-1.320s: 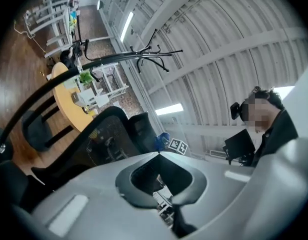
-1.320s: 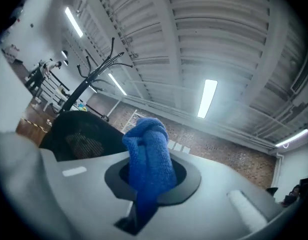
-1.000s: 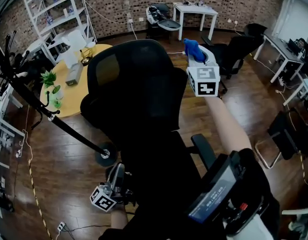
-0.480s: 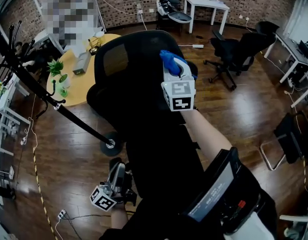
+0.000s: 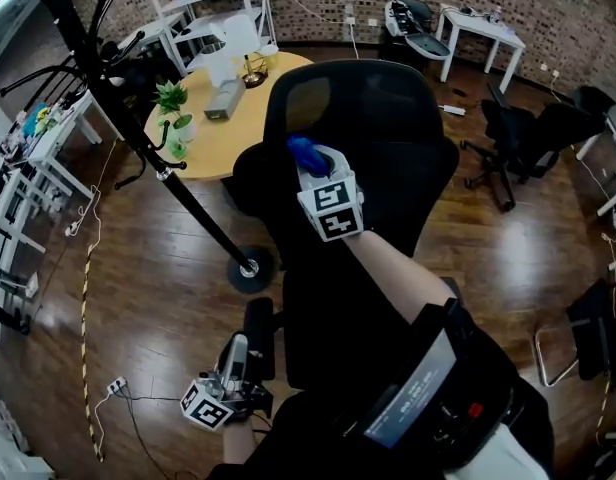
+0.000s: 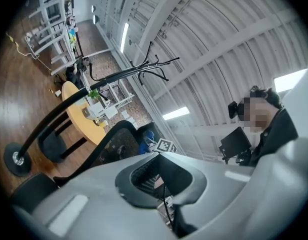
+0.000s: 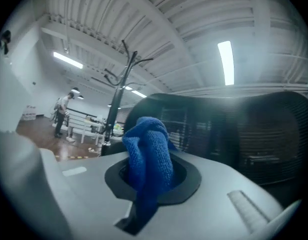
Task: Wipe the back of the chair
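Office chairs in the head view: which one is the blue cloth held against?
The big black chair in the centre; the right gripper holds the blue cloth at its backrest.

The chair (image 5: 388,133) is a black office chair with a tall, broad mesh back, seen from behind and above. The back stands upright, curved along its top edge, and the mesh near its upper left corner is thin enough to see through. In the right gripper view the back (image 7: 254,134) fills the right side as a dark ribbed panel.

The blue cloth (image 5: 304,153) is a knitted rag, bunched into a lump. It is clamped in the right hand-held gripper (image 5: 313,168), its crumpled end (image 7: 149,154) sticking out past the jaws. It lies against the left half of the back, at mid height; actual contact cannot be made out.
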Demonstrator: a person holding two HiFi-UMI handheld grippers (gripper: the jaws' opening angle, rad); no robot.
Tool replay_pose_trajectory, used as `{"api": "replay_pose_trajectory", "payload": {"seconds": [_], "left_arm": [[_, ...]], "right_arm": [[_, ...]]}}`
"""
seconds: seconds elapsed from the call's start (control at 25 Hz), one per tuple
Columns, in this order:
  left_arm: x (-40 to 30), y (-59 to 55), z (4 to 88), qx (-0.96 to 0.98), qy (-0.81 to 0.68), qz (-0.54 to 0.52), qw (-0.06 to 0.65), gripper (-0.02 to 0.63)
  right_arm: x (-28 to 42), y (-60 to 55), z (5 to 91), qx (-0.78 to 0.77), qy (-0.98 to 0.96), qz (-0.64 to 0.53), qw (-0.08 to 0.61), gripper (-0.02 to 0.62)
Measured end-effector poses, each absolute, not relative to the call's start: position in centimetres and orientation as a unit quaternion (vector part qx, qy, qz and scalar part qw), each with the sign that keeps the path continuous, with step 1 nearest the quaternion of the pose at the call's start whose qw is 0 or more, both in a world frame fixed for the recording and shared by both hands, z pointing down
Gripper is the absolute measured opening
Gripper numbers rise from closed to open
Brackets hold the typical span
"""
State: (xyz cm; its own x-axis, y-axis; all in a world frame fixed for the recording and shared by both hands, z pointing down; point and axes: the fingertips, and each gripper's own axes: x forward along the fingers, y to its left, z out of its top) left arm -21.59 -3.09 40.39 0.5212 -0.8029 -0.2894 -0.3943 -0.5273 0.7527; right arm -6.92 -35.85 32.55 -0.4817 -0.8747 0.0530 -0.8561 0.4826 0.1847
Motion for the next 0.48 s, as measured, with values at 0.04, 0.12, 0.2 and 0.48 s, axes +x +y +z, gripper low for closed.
{"api": "replay_pose_trajectory", "payload": {"seconds": [0.04, 0.12, 0.2, 0.48], "left_arm": [[-21.9, -2.8, 40.4, 0.810, -0.373, -0.323, 0.316, 0.006], [-22.4, -2.5, 40.4, 0.805, -0.381, -0.328, 0.315, 0.006], [-22.7, -2.1, 40.4, 0.802, -0.386, -0.329, 0.315, 0.006], [-22.2, -1.9, 40.4, 0.803, -0.391, -0.320, 0.317, 0.006]], "right_arm": [[-9.0, -35.3, 33.5, 0.478, -0.870, -0.074, 0.090, 0.034], [-12.7, -34.2, 35.4, 0.430, -0.891, -0.082, 0.123, 0.034], [-15.8, -32.9, 36.5, 0.392, -0.908, -0.076, 0.129, 0.034], [-16.0, -36.3, 38.7, 0.398, -0.913, 0.019, 0.082, 0.034]]}}
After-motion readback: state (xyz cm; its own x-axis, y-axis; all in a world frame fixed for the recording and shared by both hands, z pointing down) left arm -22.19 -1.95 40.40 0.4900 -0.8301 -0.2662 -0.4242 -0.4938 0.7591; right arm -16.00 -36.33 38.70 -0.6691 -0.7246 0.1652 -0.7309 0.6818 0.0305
